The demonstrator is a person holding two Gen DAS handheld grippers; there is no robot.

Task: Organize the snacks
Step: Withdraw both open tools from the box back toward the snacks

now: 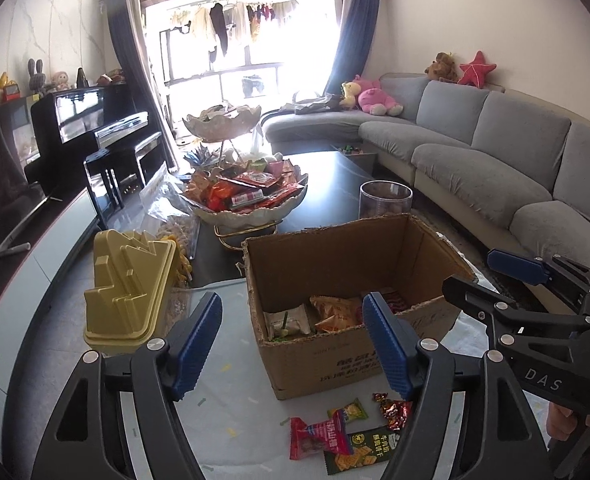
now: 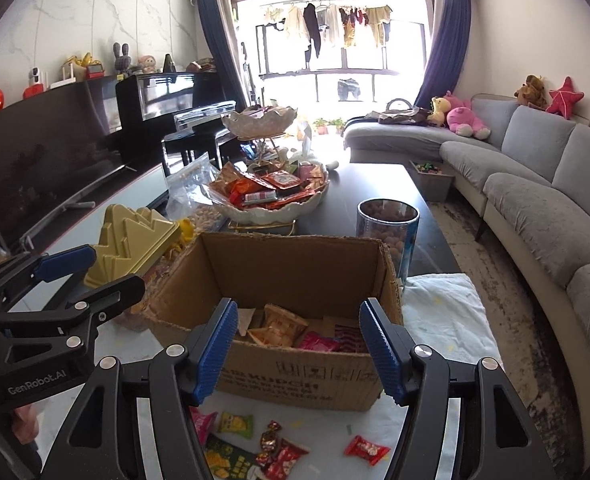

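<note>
An open cardboard box (image 1: 335, 364) (image 2: 295, 380) stands on a white cloth and holds several snack packets (image 1: 335, 312) (image 2: 283, 326). Loose snacks lie on the cloth in front of it: a red packet (image 1: 315, 438), a green packet (image 1: 353, 410), a green cracker pack (image 1: 359, 454), wrapped candies (image 1: 393, 410) and a red candy (image 2: 365, 450). My left gripper (image 1: 291, 344) is open and empty, hovering in front of the box. My right gripper (image 2: 297, 350) is open and empty, also in front of the box. Each gripper shows in the other's view (image 1: 495, 280) (image 2: 91, 272).
A yellow mountain-shaped container (image 1: 131, 292) (image 2: 135, 240) stands left of the box. A two-tier white snack stand (image 1: 247, 196) (image 2: 271, 196) and a clear jar (image 1: 385, 200) (image 2: 389, 224) stand behind on the dark table. A grey sofa (image 1: 495, 152) runs along the right.
</note>
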